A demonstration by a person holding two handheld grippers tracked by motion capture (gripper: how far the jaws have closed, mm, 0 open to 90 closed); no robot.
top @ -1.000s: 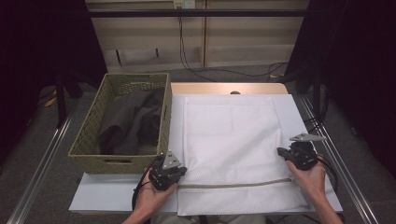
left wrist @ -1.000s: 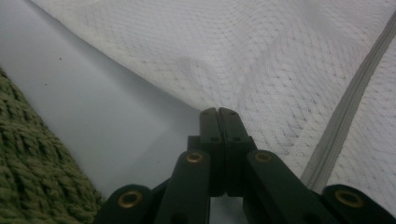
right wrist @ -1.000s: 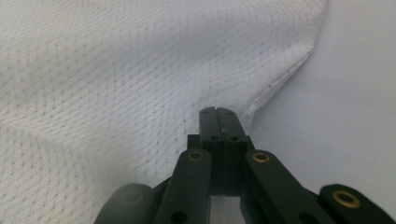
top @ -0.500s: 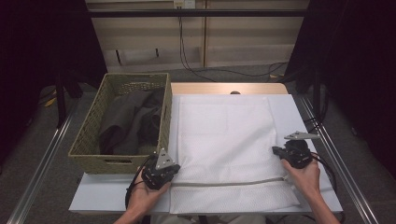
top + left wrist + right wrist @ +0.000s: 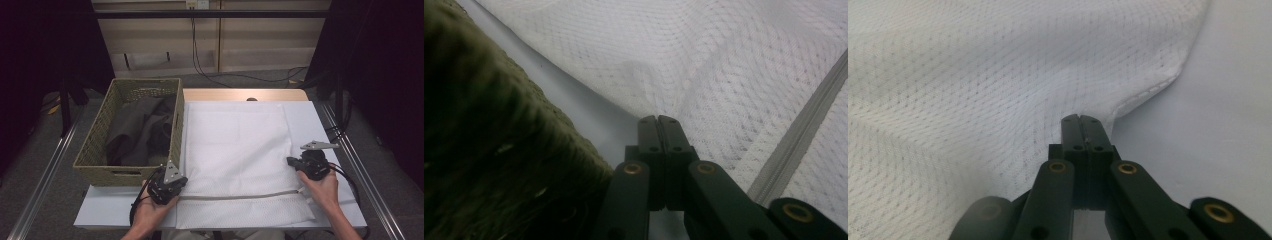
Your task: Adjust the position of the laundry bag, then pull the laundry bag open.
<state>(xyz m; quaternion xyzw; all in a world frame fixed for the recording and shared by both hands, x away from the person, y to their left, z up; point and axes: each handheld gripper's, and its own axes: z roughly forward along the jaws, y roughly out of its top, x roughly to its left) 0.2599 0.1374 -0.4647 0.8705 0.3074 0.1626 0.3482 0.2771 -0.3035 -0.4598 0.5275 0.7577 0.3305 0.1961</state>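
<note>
The white mesh laundry bag (image 5: 240, 150) lies flat on the worktop (image 5: 125, 207), zipper near the front. The left gripper (image 5: 172, 187) and right gripper (image 5: 300, 162) are each clamped on an edge. Folding or lifting appears not yet done; dark garments in the wicker basket (image 5: 95, 165) remain unloaded.

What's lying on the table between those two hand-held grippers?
In the high view, the white mesh bag spans the stretch between the left gripper and the right gripper, its grey zipper running across near the front edge.
</note>
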